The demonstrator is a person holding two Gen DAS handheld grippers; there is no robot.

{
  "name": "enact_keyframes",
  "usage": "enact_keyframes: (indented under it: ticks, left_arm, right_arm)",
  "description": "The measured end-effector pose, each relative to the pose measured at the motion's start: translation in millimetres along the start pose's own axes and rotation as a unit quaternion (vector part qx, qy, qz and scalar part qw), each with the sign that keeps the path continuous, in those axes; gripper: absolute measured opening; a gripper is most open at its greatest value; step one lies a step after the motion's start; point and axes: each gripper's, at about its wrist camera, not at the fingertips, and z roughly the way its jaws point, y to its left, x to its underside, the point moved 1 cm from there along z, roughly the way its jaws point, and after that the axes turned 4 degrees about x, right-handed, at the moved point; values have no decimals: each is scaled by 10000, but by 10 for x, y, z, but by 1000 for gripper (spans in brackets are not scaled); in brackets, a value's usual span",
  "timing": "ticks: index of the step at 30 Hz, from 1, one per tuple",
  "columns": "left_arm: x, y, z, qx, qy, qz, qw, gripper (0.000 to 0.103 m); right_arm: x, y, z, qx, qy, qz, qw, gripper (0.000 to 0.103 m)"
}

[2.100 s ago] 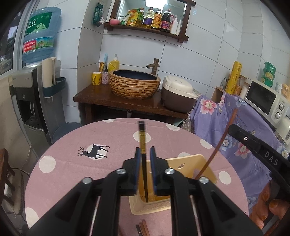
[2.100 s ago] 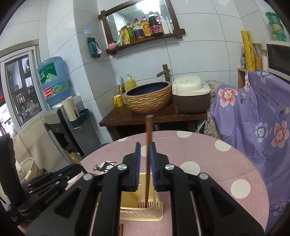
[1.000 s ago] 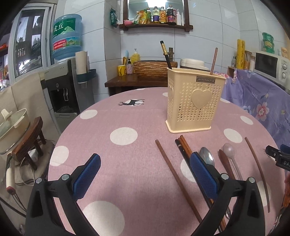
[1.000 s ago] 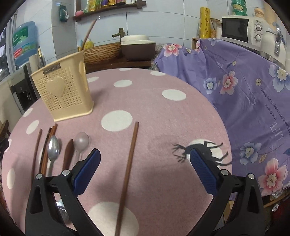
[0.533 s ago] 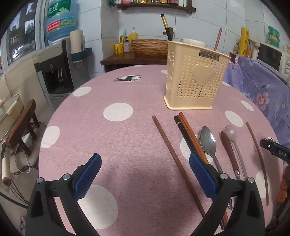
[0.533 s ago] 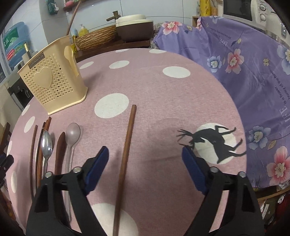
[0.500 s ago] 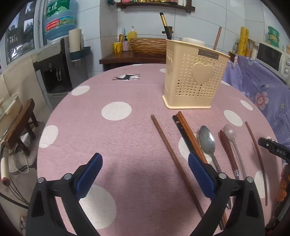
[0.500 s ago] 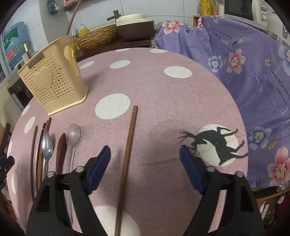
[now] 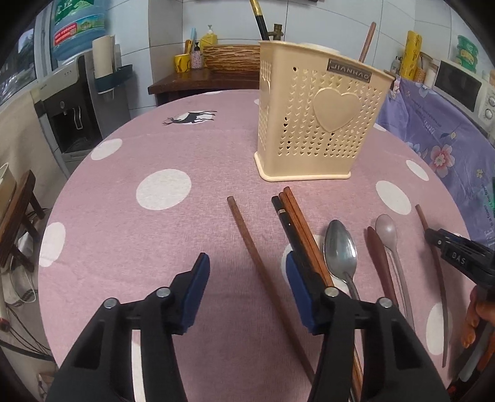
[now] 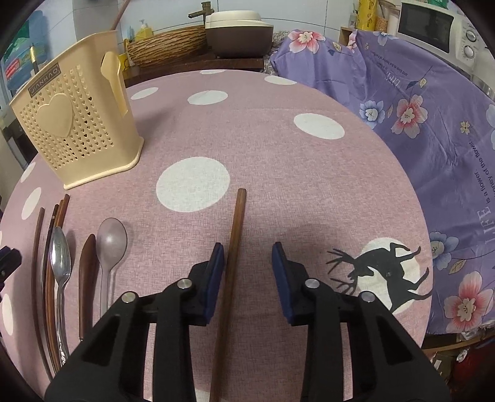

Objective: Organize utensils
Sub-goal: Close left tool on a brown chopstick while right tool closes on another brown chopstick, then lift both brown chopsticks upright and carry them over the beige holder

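both sets of fingers have dropped closer to the bench and pulled in from wide open since a second ago; they sit lower over the sticks now. the left gripper (image 9: pixel 244 275) is closing, and the lone brown chopstick (image 9: pixel 260 266) lies between its fingers, but the pads do not touch it yet. the right gripper (image 10: pixel 247 266) is closing too, with the far-right chopstick (image 10: pixel 232 263) just beside its 9 o'clock finger (image 10: pixel 216 272) and not pinched yet.

what could go wrong: in the left view the 3 o'clock finger (image 9: pixel 297 284) sits right on top of the pair of chopsticks (image 9: pixel 297 228), so it may push them into the metal spoon (image 9: pixel 340 250) or grab two sticks at once. on the right, the stick is off to one side of the gap, so the closing finger may shove it and make it roll away. each stick would be held near one end, so it could tip and swing when lifted.

the other things wait in a row at 3 o'clock of the left stick: the metal spoon, a dark brown spoon (image 9: pixel 379 256), a pale plastic spoon (image 9: pixel 386 235) and a thin curved stick. the cream basket (image 9: pixel 318 123) stands at 12 o'clock with two sticks poking out of it already.

the bench (image 9: pixel 161 185) is round with a pink cloth, white dots and a black deer. behind it are white tiles, a water cooler (image 9: pixel 77 102), a woven bowl, a rice cooker (image 10: pixel 238 31), a microwave (image 10: pixel 430 27) and a purple flower cloth (image 10: pixel 433 123)
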Motion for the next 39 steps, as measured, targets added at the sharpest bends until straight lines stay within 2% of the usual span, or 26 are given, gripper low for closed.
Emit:
enact_keyframes:
  ticks: [4, 8, 14, 19, 26, 33, 39]
  left_arm:
    - [-67, 16, 195, -117, 208, -86, 9997, 34]
    - [-108, 42, 321, -67, 335, -222, 9992, 29]
    - [-207, 20, 412, -232, 344, -166, 9990, 22]
    - [-276, 2, 474, -343, 324, -114, 9988, 12]
    - [-301, -28, 502, -355, 312, -76, 9989, 10]
    - [-310, 12, 482, -201, 235, -192, 9993, 9]
    - [-372, 65, 117, 101, -227, -329, 9992, 9]
  right_arm:
    - [-22, -2, 23, -2, -5, -10, 10000, 27]
    - [-39, 23, 32, -6, -3, -12, 10000, 24]
    - [-101, 86, 76, 30, 0, -50, 10000, 20]
    - [-146, 144, 111, 33, -40, -100, 9999, 11]
    - [-170, 142, 119, -89, -17, -62, 9999, 8]
    - [-183, 47, 45, -607, -66, 202, 9979, 8]
    - [-233, -53, -268, -1211, -438, 339, 9911, 8]
